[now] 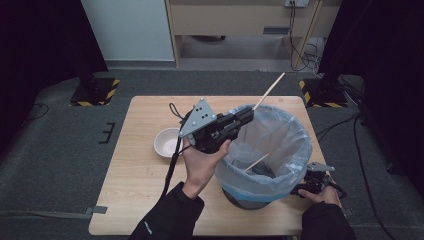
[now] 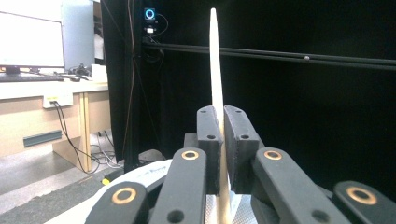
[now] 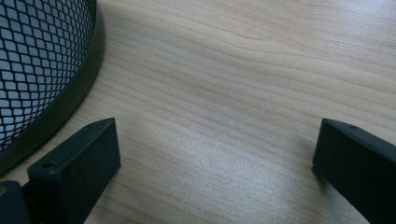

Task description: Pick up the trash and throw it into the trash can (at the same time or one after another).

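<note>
Your chopstick (image 2: 215, 60) vanishes between the pads, lower end cut off; the bin's (image 3: 42, 70) mesh wall runs off frame.

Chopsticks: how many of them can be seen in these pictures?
2. One chopstick is clamped in the left gripper above the bin; another chopstick lies inside it. More may be hidden.

We see our left hand-held gripper (image 2: 219, 116) clamping a pale wooden chopstick (image 2: 215, 65) between its two black pads, the stick standing upright and rising well above the jaws. At the left, a monitor (image 2: 31, 39) sits on a desk (image 2: 28, 88) against a dark backdrop.
</note>
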Motion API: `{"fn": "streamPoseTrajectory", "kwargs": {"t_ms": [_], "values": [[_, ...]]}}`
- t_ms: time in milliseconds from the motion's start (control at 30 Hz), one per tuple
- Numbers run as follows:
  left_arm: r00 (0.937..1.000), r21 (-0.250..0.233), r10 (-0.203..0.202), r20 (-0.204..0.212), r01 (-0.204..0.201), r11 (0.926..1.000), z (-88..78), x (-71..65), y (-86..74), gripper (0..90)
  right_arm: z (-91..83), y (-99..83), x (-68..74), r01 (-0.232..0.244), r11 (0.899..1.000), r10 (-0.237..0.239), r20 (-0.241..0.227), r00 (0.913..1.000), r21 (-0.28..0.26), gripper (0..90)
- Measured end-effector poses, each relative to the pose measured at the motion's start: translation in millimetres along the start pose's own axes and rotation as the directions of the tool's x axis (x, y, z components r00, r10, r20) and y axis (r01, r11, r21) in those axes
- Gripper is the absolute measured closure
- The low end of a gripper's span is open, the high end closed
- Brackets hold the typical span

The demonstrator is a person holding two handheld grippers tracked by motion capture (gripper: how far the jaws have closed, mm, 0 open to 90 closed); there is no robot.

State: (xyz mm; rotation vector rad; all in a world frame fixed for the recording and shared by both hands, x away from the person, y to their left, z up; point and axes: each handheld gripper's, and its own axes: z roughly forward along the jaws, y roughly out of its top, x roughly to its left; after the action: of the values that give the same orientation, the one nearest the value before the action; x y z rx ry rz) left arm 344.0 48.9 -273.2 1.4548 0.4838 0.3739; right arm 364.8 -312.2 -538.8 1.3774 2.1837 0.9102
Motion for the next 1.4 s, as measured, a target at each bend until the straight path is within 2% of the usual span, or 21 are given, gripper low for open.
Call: {"fn": "streamPoseTrajectory", "kwargs": {"t_ms": [133,267,367,567,767,867,933,1067,1167,1267,1333,1400], "values": [[0.9998,0.01,-0.012,0.014,0.012,0.9999,4.6,1.3,-2.4,84.9,0.0,0.0,0.0,0.0,1.0,0.0,0.0,1.0,0.0,1.0],[0.9995,0.01,-0.027,0.013,0.027,0.9996,6.4,3.9,-4.4,74.3,0.0,0.0,-0.2,0.003,1.0,-0.003,0.0,1.0,0.0,1.0],[0.9996,0.003,-0.027,0.009,0.027,0.9996,2.8,5.2,-4.1,70.7,0.0,0.0,-0.2,0.002,1.0,-0.002,0.0,1.0,0.0,1.0],[0.9991,0.011,-0.002,-0.042,0.002,0.9999,-21.1,15.0,-2.5,61.2,0.0,0.0,-0.2,0.003,1.0,-0.003,0.0,1.0,0.0,1.0],[0.9911,0.036,0.014,-0.132,-0.01,0.9993,-58.0,37.2,-9.8,55.4,0.0,0.0,-0.2,0.003,1.0,-0.003,0.0,1.0,-0.001,0.9],[0.9812,0.069,0.019,-0.192,-0.006,0.9976,-78.8,51.3,-19.2,52.5,0.0,0.0,-0.2,0.003,1.0,-0.003,0.0,1.0,-0.001,1.0],[0.9756,0.088,0.024,-0.218,-0.005,0.9961,-87.7,57.8,-25.5,50.8,0.0,0.0,-0.2,0.003,1.0,-0.003,0.0,1.0,0.0,0.9],[0.9595,0.145,0.036,-0.279,0.005,0.9894,-102.7,72.5,-42.6,45.3,0.0,0.0,-0.2,0.003,1.0,-0.003,0.0,1.0,0.0,0.9],[0.9397,0.195,0.033,-0.34,0.036,0.9802,-113.0,90.1,-63.1,41.5,0.0,0.0,-0.2,0.003,1.0,-0.003,0.0,1.0,0.0,0.9],[0.9231,0.231,0.026,-0.384,0.069,0.9706,-118.6,104.2,-80.1,38.9,0.0,0.0,0.0,0.0,1.0,0.0,0.0,1.0,0.0,0.9],[0.9129,0.259,0.03,-0.407,0.084,0.9622,-122.0,114.6,-92.3,38.7,0.0,0.0,0.0,0.0,1.0,0.0,0.0,1.0,0.0,1.0],[0.899,0.288,0.029,-0.437,0.11,0.9513,-125.0,124.8,-104.2,38.1,0.0,0.0,-0.2,0.003,1.0,-0.003,0.0,1.0,0.0,1.0]]}}
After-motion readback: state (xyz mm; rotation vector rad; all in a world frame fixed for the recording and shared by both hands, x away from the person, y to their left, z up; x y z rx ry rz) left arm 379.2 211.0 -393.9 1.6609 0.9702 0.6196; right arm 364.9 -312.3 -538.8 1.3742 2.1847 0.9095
